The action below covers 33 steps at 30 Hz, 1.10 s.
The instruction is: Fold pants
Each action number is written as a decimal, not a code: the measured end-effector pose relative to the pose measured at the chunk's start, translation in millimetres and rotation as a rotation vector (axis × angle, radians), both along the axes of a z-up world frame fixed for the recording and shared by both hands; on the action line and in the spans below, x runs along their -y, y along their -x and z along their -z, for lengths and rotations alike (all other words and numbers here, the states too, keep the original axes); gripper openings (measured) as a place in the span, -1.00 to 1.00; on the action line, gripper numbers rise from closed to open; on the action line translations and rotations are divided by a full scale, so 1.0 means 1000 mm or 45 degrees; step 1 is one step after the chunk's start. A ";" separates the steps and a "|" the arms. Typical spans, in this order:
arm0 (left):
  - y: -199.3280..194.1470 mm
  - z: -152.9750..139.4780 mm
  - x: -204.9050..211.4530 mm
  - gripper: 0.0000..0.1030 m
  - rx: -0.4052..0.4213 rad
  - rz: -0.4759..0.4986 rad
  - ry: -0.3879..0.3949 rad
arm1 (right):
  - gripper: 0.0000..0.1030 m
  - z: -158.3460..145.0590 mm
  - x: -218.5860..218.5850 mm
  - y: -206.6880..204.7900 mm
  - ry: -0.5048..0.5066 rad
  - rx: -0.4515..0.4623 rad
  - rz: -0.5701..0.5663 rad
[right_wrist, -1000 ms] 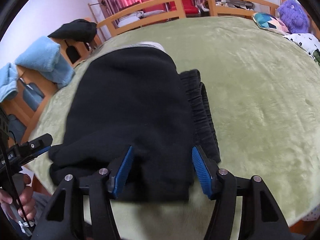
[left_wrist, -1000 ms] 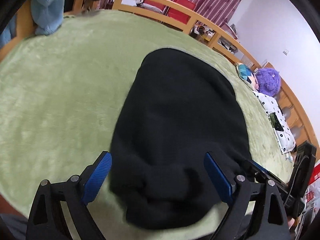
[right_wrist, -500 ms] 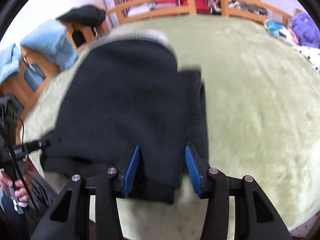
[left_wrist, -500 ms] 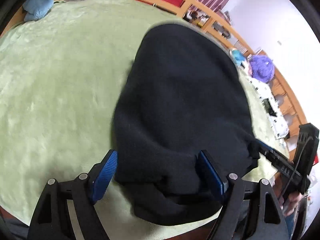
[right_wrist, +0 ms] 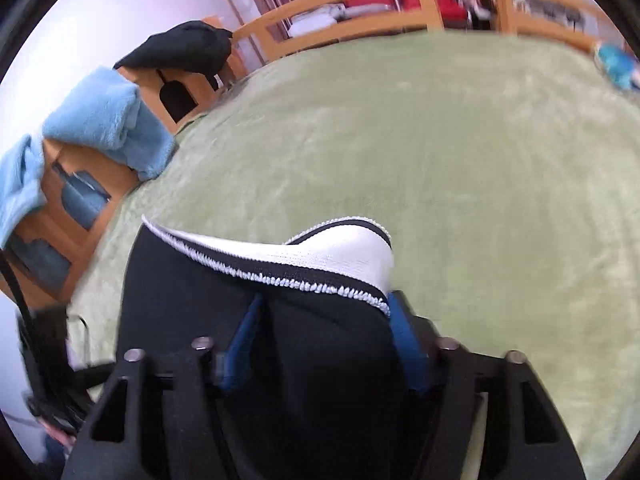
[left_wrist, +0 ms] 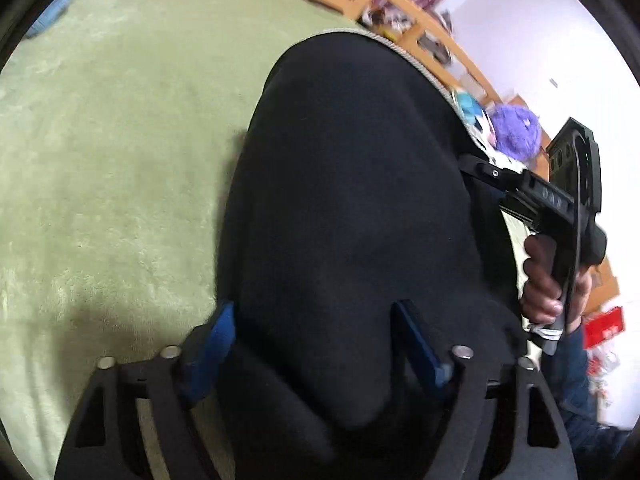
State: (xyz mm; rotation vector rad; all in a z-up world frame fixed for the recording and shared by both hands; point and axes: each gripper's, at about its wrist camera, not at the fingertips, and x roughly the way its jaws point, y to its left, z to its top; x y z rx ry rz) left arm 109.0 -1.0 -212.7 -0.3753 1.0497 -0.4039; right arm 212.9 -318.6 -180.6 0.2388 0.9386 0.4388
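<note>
A green blanket (left_wrist: 112,152) fills the frame's upper left, with black pants (left_wrist: 352,208) bunched across centre and bottom. The left gripper (left_wrist: 316,344) and right gripper (right_wrist: 324,336) each clamp the fabric (white waistband lining (right_wrist: 340,252) showing mid-frame).

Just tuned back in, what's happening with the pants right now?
A person holds a gripper in each hand, and both are shut on the black pants. The left gripper and the right gripper each pinch a bunch of fabric, raised above the green blanket. In the right wrist view a white, stitched hem shows at the lifted edge.
</note>
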 end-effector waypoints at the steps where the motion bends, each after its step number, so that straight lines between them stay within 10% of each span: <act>1: 0.004 0.001 -0.001 0.14 0.009 0.001 0.016 | -0.53 -0.002 0.002 -0.003 -0.040 0.013 -0.015; 4: 0.009 -0.014 -0.013 -0.24 0.056 -0.028 0.129 | -0.68 -0.016 0.003 -0.008 -0.144 0.044 -0.006; 7: 0.007 -0.023 -0.009 -0.26 0.100 -0.015 0.105 | -0.69 -0.030 -0.007 -0.003 -0.045 0.152 0.012; 9: 0.006 -0.007 -0.006 -0.26 0.056 -0.022 0.081 | -0.66 -0.006 -0.001 -0.018 -0.064 0.026 0.056; 12: 0.007 -0.008 -0.008 -0.16 0.047 -0.025 0.074 | -0.43 0.019 0.009 -0.027 -0.104 -0.120 0.095; 19: 0.031 -0.030 -0.013 0.30 0.040 -0.051 -0.033 | 0.19 -0.046 0.020 0.059 0.146 0.079 0.226; 30: 0.062 -0.035 0.006 0.61 0.001 -0.163 -0.109 | 0.19 0.000 0.017 0.177 0.012 -0.109 0.235; 33: 0.065 -0.029 0.014 0.56 0.023 -0.202 -0.170 | -0.28 0.008 0.010 0.183 0.070 -0.025 0.291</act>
